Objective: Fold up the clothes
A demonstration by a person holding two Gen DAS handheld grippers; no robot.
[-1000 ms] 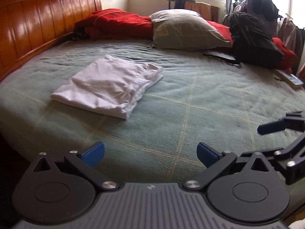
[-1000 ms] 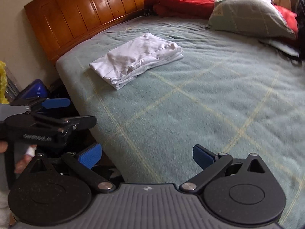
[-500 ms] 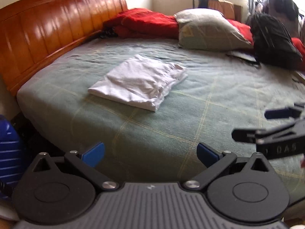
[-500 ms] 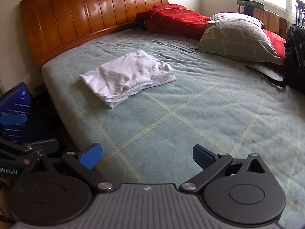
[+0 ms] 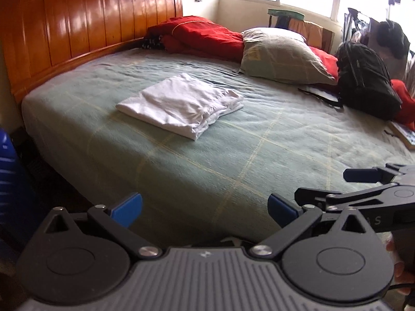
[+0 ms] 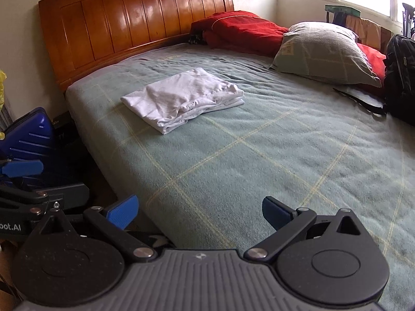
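We see a bed (image 5: 272,140) with a green blanket and a wooden headboard (image 6: 135,18). At its far end lie a red quilt (image 5: 207,36), a pillow (image 6: 324,49) and a black backpack (image 5: 365,77). A folded white shirt (image 5: 181,103) rests flat on the blanket, toward the headboard side, well apart from both tools. We hold the left tongs (image 5: 205,207) and the right tongs (image 6: 199,208) spread wide and empty, off the bed's near edge.

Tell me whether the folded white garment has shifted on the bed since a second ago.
No. The folded white garment lies at the same spot on the blanket's yellow grid lines; only the cameras pulled back.
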